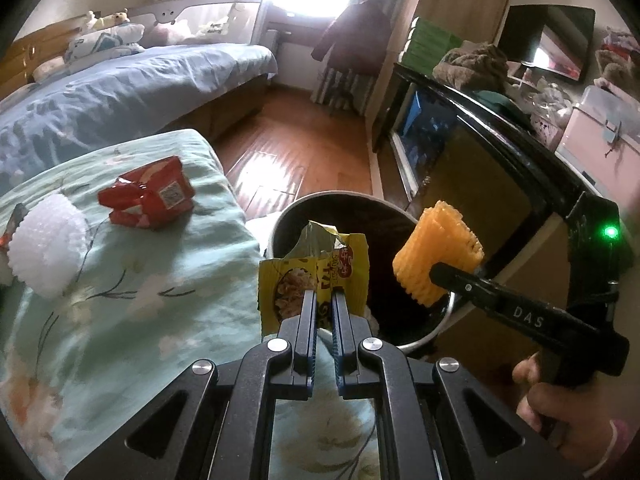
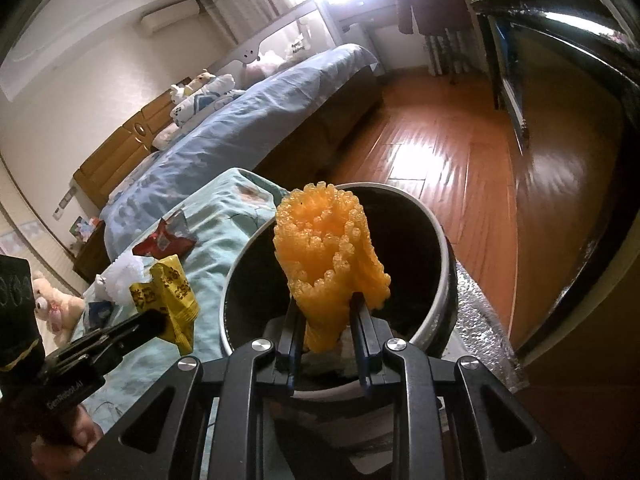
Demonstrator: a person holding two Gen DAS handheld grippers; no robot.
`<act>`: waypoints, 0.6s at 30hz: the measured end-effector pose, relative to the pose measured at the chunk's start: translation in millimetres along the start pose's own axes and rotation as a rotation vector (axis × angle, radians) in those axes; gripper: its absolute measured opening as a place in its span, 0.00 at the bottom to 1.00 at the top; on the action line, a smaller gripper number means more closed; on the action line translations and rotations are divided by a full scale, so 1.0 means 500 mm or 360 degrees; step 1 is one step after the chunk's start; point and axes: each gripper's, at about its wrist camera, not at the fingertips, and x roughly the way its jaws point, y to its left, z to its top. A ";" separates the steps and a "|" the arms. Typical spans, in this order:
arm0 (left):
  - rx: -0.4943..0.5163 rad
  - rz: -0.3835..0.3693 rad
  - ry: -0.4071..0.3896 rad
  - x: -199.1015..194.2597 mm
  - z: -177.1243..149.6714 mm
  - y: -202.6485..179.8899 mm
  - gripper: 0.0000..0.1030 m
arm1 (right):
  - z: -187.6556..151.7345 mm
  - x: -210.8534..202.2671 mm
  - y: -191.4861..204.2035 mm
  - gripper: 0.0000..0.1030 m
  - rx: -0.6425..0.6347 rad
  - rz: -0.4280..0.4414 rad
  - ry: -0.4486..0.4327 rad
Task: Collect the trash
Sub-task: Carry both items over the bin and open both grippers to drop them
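Here we hold two grippers over a dark bin (image 1: 400,216) at lower centre. Our left gripper (image 1: 324,300) pinches a yellow wrapper (image 1: 288,284); our right gripper (image 2: 326,308), partly closed, clamps an orange foam net (image 2: 328,256).

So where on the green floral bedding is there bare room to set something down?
Bare bedding lies between the red wrapper, the white foam net and the trash bin. It is crowded along the left edge around the white foam net, and over the trash bin, where both claws hold trash.
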 end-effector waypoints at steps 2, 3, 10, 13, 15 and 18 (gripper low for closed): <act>0.0004 -0.0006 0.0002 0.008 0.006 -0.005 0.05 | 0.004 0.001 -0.002 0.21 0.0001 -0.0002 -0.0001; 0.0006 -0.0006 0.0002 0.010 0.007 -0.007 0.05 | 0.006 0.001 -0.004 0.21 0.0002 -0.0003 -0.0002; 0.0022 -0.0014 0.0026 0.036 0.014 -0.021 0.05 | 0.013 0.005 -0.010 0.22 0.0004 -0.0007 0.0001; 0.0036 -0.0011 0.0039 0.046 0.017 -0.027 0.05 | 0.013 0.006 -0.009 0.22 0.0003 -0.0004 0.0004; 0.0038 -0.0013 0.0043 0.052 0.018 -0.030 0.06 | 0.014 0.009 -0.010 0.22 0.0011 0.0000 0.0010; 0.0039 -0.0021 0.0049 0.058 0.021 -0.035 0.06 | 0.020 0.017 -0.010 0.22 0.0010 0.0002 0.0019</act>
